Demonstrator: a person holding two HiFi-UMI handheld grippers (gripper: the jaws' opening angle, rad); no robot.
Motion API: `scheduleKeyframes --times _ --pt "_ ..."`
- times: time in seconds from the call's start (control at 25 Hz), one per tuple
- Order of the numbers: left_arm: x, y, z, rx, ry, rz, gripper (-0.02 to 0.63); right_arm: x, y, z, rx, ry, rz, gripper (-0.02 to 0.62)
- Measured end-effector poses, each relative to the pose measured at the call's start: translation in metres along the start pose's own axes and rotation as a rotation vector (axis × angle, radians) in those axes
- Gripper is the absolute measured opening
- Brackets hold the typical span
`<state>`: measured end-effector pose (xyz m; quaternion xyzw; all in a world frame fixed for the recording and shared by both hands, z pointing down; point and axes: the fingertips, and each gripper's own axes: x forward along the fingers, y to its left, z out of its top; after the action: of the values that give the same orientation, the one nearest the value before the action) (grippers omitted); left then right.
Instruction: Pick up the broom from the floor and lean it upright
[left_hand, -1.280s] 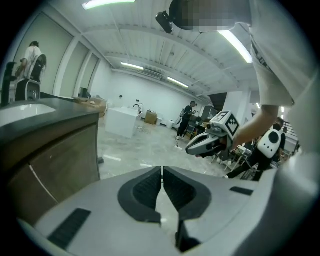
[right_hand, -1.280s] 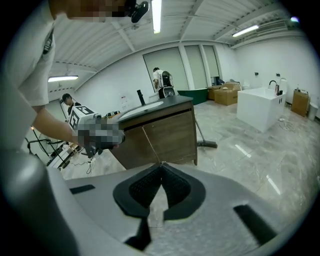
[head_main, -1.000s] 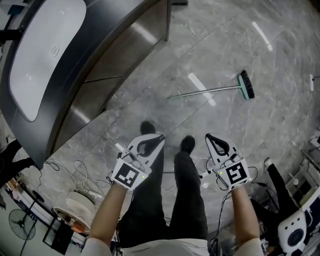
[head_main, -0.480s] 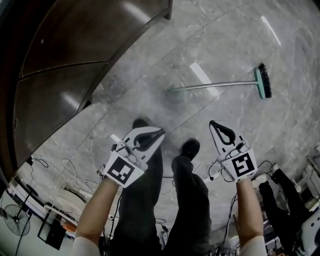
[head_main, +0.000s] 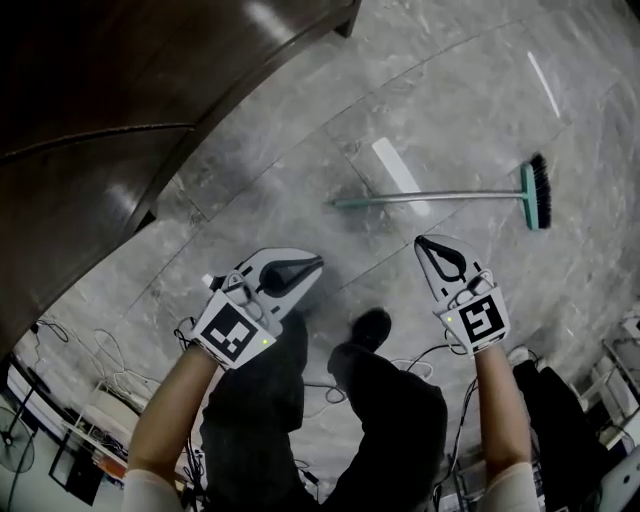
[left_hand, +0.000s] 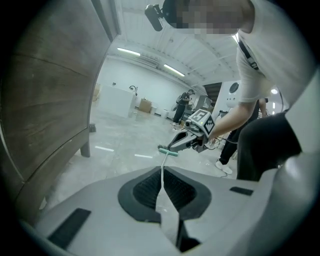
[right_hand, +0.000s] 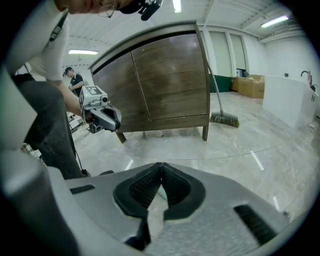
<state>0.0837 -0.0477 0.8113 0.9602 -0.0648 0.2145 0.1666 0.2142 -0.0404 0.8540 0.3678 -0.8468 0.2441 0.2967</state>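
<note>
Over the last second the whole view sank toward the floor: the dark wooden cabinet (head_main: 120, 150) swelled to fill the upper left, its pale top slid out of sight, and both grippers came down with the person's crouch. The grey marble floor (head_main: 450, 100) spread out ahead. On it the broom (head_main: 450, 195) lay flat, its thin handle running from a teal tip near the middle of the head view to the teal head with dark bristles at the right, ahead of both grippers and touched by neither. A second broom (right_hand: 220, 100) leaned against the cabinet's corner (only the right gripper view showed it).

The left gripper (head_main: 318, 262) had its jaws pressed together with nothing between them, and the right gripper (head_main: 420, 242) was likewise closed and empty.

The reach looked like the step in hand. To do it well, the jaws would need to part before arriving, then straddle the handle crosswise, probably toward the head end, where the weight sits.
</note>
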Motion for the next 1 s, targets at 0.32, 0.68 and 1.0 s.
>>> scheduleKeyframes --times 0.32,0.68,1.0 --pt "0.030 0.039 -0.052 0.028 0.008 -0.044 0.014 0.069 -0.028 -0.049 -0.128 0.055 0.088 0.033" --pt "0.059 0.048 -0.094 0.054 0.009 -0.082 0.014 0.134 -0.037 -0.125 -0.287 0.165 0.207 0.077" --pt "0.053 0.038 -0.116 0.027 0.045 -0.109 0.014 0.176 -0.039 -0.177 -0.411 0.275 0.279 0.120"
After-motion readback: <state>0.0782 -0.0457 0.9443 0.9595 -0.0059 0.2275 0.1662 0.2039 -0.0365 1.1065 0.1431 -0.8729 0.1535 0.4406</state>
